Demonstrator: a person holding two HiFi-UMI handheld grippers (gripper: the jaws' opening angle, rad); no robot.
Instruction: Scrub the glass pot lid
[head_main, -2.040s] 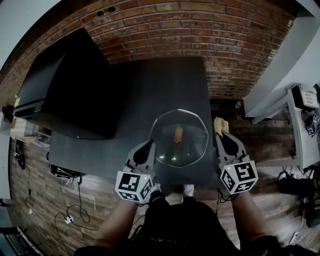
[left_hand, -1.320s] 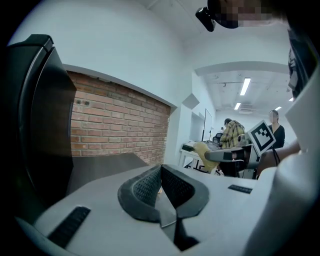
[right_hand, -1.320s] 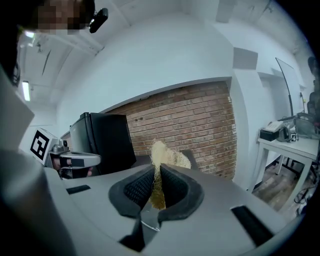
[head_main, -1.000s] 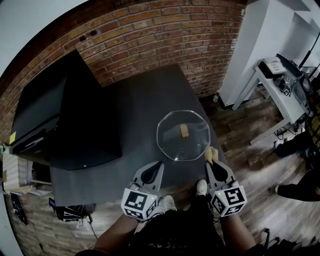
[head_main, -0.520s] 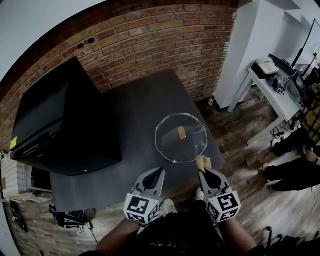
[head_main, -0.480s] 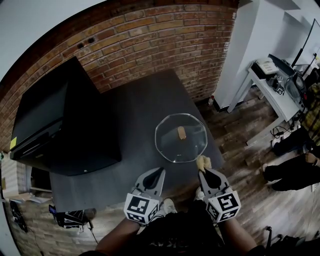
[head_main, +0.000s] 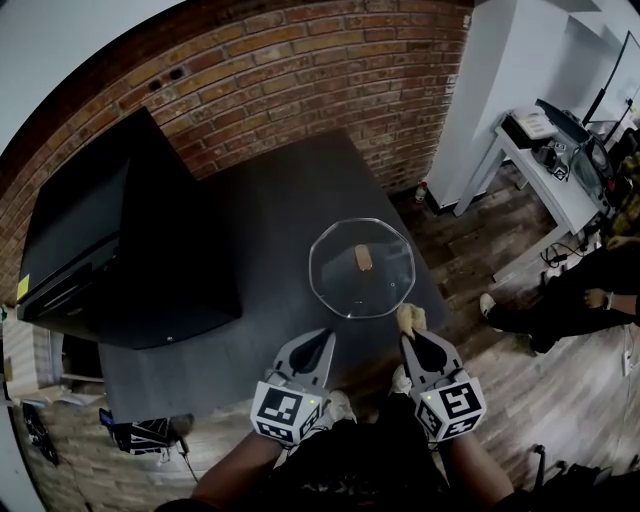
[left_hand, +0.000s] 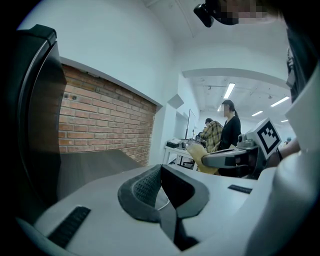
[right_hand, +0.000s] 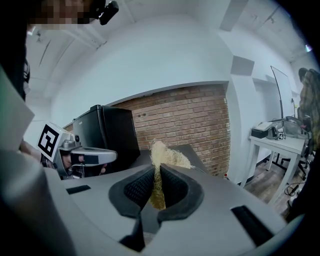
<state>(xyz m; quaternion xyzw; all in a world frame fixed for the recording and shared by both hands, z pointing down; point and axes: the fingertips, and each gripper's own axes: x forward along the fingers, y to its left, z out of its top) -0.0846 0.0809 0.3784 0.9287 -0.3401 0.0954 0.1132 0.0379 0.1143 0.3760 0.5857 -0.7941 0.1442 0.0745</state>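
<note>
- My right hand-held gripper (head_main: 412, 342) is clamped on a yellow scrubber (head_main: 408, 318), just beside the glass pot lid (head_main: 340, 285) on the desk (head_main: 270, 215).
- My left hand-held gripper (head_main: 322, 342) has its jaws together, holding nothing.

An office-like lab space: brick wall (head_main: 300, 80), wood floor (head_main: 560, 380), a white desk (head_main: 548, 165) carrying equipment, ceiling strip lights (left_hand: 229, 90), people (left_hand: 231, 131) standing beyond.

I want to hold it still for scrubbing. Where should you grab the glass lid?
Probably the tan knob in the middle of the glass lid, from straight above with the left gripper. The lid lies flat, so its thin rim offers little.
</note>
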